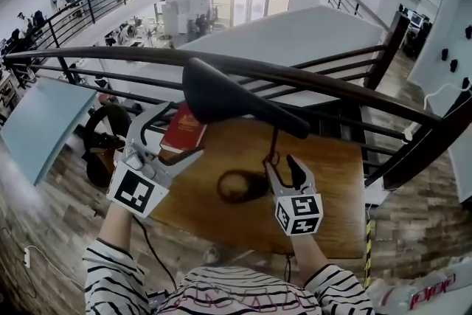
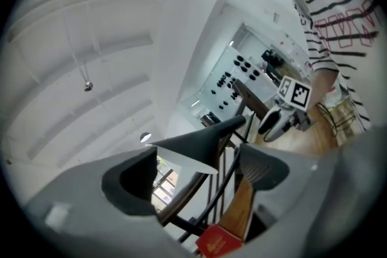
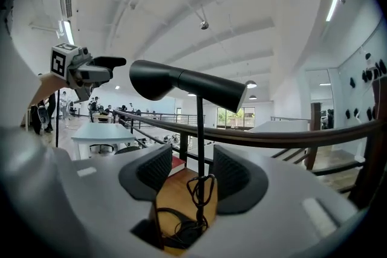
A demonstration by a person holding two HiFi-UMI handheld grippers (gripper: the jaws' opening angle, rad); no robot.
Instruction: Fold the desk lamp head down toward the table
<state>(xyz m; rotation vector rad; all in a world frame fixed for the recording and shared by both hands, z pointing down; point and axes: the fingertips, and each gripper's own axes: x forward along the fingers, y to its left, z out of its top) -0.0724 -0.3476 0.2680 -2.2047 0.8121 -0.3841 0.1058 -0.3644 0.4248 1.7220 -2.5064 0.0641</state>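
Jaws spread and empty, the left gripper [image 1: 173,130] hovers beside the lamp head [image 1: 236,96], level high above the wooden surface [image 1: 332,188], while the right gripper [image 1: 284,172], also spread, straddles the stem [image 3: 199,130]; clamping the stem first should steady the head's push down

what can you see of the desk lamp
The desk lamp is matte black: a tapered tube head, lying roughly level, on a thin upright stem rising from a dark base on the wooden table. Its cord hangs in loops at the stem. The open right tongs frame the stem and the open left tongs face the head; neither touches it.
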